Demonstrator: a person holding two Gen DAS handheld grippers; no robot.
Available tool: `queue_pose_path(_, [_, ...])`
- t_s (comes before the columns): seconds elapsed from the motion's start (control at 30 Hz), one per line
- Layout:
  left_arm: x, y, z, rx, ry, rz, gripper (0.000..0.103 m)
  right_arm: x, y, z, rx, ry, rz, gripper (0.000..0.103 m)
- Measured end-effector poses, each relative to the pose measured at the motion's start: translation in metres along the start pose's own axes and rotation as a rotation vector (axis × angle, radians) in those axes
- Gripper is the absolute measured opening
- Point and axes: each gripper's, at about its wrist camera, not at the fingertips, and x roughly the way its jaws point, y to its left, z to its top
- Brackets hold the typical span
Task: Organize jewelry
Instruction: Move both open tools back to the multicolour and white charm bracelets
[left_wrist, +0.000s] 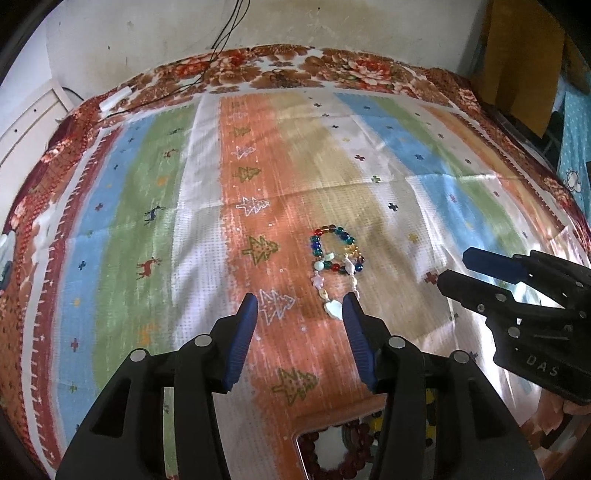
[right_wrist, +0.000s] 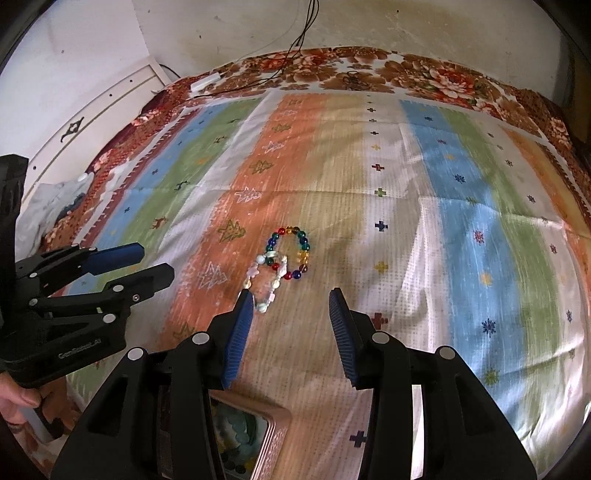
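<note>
Left wrist view: left tongs (left_wrist: 300, 304) spread, nothing between the pads, pointing down at the striped cloth (left_wrist: 155, 206) on the bed. Two bracelets lie just ahead of the tips, on the orange/tan stripes: a multicolour glass-bead bracelet (left_wrist: 338, 245) and a pale shell-and-stone bracelet (left_wrist: 334, 291), overlapping where the loops meet. The pale one's near end sits right beside the right-hand blue pad (left_wrist: 354, 332); can't tell if it touches. Right tongs (left_wrist: 454, 269) come in from the right edge, jaws apart, empty. A box with dark red beads (left_wrist: 332, 450) shows under the tongs at the bottom edge.

Right wrist view: right tongs (right_wrist: 291, 302) spread, empty, with the pale bracelet's near end beside the left-hand pad (right_wrist: 240, 325). Pink-framed box (right_wrist: 273, 439) at the bottom.
</note>
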Motion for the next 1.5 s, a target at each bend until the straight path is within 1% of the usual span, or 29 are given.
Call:
queue_pose_path(0.07, [0.005, 0.001, 0.003, -0.006, 0.009, -0.006, 0.048, 0.003, 0.0, 0.003, 0.0, 0.003, -0.002, 0.043])
queue_pose_path(0.13, [0.009, 0.002, 0.005, -0.011, 0.02, -0.015, 0.051, 0.007, -0.002, 0.005, 0.004, 0.01, -0.001, 0.043])
queue_pose_path(0.3, [0.024, 0.002, 0.009, -0.015, 0.056, -0.04, 0.051, 0.018, -0.007, 0.009, 0.02, 0.033, 0.01, 0.043])
queue_pose_path(0.43, [0.037, 0.004, 0.011, -0.009, 0.087, -0.049, 0.051, 0.03, -0.009, 0.012, 0.008, 0.056, -0.015, 0.045])
queue_pose_path(0.53, [0.048, 0.003, 0.013, -0.002, 0.123, -0.076, 0.051, 0.038, -0.013, 0.014, 0.021, 0.074, -0.007, 0.045])
queue_pose_path(0.67, [0.061, -0.001, 0.015, 0.037, 0.154, -0.069, 0.051, 0.048, -0.017, 0.017, 0.028, 0.09, -0.01, 0.045])
queue_pose_path(0.73, [0.067, -0.005, 0.016, 0.072, 0.174, -0.06, 0.051, 0.053, -0.018, 0.018, 0.028, 0.094, -0.018, 0.045])
queue_pose_path(1.03, [0.086, -0.011, 0.02, 0.132, 0.206, -0.049, 0.051, 0.082, -0.019, 0.026, 0.02, 0.127, -0.035, 0.045])
queue_pose_path(1.13, [0.091, -0.011, 0.022, 0.158, 0.217, -0.053, 0.051, 0.089, -0.018, 0.029, 0.004, 0.136, -0.053, 0.045])
queue_pose_path(1.5, [0.107, -0.013, 0.025, 0.189, 0.243, -0.082, 0.051, 0.117, -0.018, 0.041, -0.018, 0.171, -0.055, 0.045])
